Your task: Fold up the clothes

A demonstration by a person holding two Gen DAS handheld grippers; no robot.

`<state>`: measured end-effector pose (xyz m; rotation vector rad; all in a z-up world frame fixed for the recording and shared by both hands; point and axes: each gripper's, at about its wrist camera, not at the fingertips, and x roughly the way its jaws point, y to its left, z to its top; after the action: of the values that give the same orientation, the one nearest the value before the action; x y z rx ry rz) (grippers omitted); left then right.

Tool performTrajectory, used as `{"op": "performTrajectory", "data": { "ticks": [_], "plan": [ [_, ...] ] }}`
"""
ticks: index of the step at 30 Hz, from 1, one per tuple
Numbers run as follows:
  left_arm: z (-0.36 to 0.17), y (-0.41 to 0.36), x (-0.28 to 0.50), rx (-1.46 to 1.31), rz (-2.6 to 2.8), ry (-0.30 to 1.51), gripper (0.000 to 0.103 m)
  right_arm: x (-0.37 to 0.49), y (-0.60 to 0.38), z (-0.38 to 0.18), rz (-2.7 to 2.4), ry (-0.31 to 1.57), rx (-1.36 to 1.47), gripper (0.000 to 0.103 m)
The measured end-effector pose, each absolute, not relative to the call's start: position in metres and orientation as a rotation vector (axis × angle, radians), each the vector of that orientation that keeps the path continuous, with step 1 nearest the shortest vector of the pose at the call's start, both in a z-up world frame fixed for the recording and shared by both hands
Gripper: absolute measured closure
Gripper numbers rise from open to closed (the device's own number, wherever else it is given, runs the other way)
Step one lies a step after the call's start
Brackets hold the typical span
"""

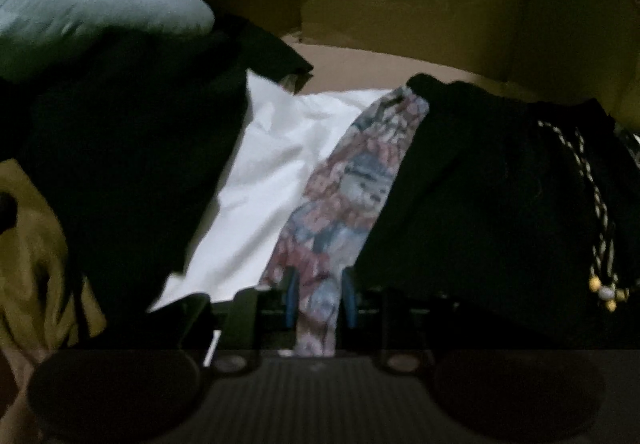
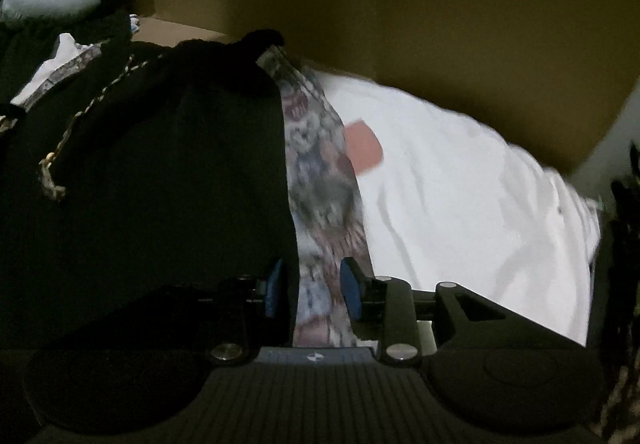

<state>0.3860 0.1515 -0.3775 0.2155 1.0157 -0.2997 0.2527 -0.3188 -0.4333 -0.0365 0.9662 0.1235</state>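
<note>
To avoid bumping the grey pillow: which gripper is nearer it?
Left. The pillow lies close ahead-left of the left gripper, far left of the right gripper. Both hold the floral band.

Two black handheld grippers with blue finger pads

The left gripper (image 1: 320, 298) is a dark, blocky body with a ribbed grey plate running down its middle, two broad round black discs set either side of that plate, and a round silver screw head at each finger joint; its short fingers (image 1: 291, 298) carry slim blue pads. The right gripper (image 2: 310, 290) is built the same: black angular link arms, silver screws at the pivots, thicker blue pads on the fingers (image 2: 352, 292), the same ribbed plate with a small round mark at its top edge, and rounded black discs on both sides.
</note>
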Motion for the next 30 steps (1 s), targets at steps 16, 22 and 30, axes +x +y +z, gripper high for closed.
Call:
{"op": "performTrajectory", "data": {
  "ticks": [16, 22, 30],
  "plan": [
    [-0.381, 0.186, 0.333, 0.215, -0.231, 1.078, 0.072, 0.172, -0.335, -0.429, 0.079, 1.003, 0.033, 0.061],
    [-0.377, 0.196, 0.336, 0.21, -0.18, 1.121, 0.068, 0.138, -0.342, -0.429, 0.042, 1.026, 0.052, 0.061],
    [-0.38, 0.201, 0.334, 0.134, -0.071, 1.178, 0.064, 0.126, -0.34, -0.429, -0.05, 1.049, 0.129, 0.061]
  ]
}}
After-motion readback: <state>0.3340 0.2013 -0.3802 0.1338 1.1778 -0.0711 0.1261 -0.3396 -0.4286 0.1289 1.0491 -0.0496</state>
